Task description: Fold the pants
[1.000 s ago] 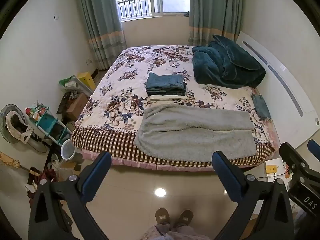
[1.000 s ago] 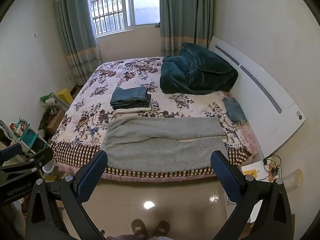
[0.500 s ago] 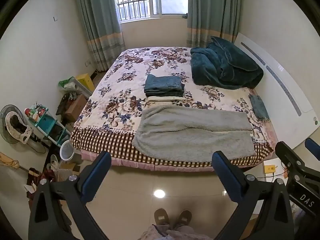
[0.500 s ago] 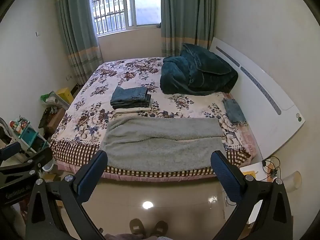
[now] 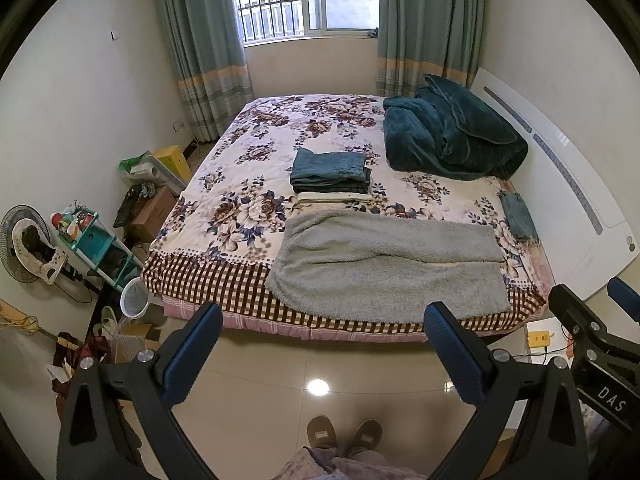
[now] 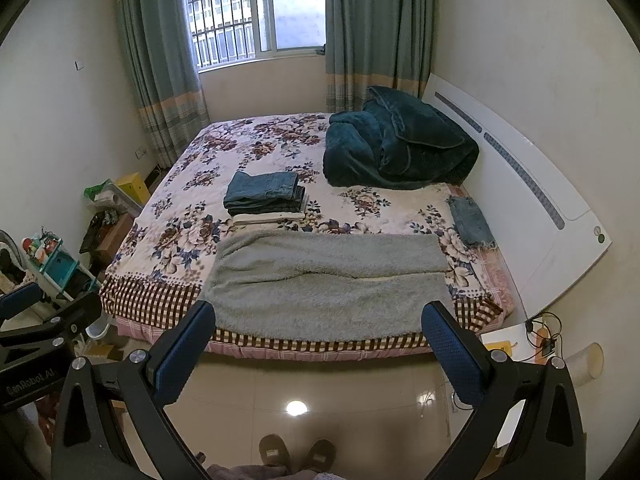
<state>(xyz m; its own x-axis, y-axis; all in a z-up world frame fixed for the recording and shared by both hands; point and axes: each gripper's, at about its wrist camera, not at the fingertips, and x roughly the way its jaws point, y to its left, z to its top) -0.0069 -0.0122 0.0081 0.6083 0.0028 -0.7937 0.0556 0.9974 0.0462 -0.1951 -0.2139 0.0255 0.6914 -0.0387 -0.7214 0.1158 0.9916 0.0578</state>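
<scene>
Grey fleece pants lie flat across the near edge of the floral bed, waist to the left, legs to the right; they also show in the right wrist view. My left gripper is open and empty, held above the floor in front of the bed. My right gripper is open and empty, also short of the bed edge. Each gripper shows at the edge of the other's view.
A stack of folded jeans and a cream garment sits mid-bed behind the pants. A teal blanket is heaped by the white headboard. A small denim piece lies at right. Shelf clutter and a bin stand at left. My slippers are on the tile floor.
Both views have shifted slightly; the grippers stay open and back from the bed. The pants have not moved.
</scene>
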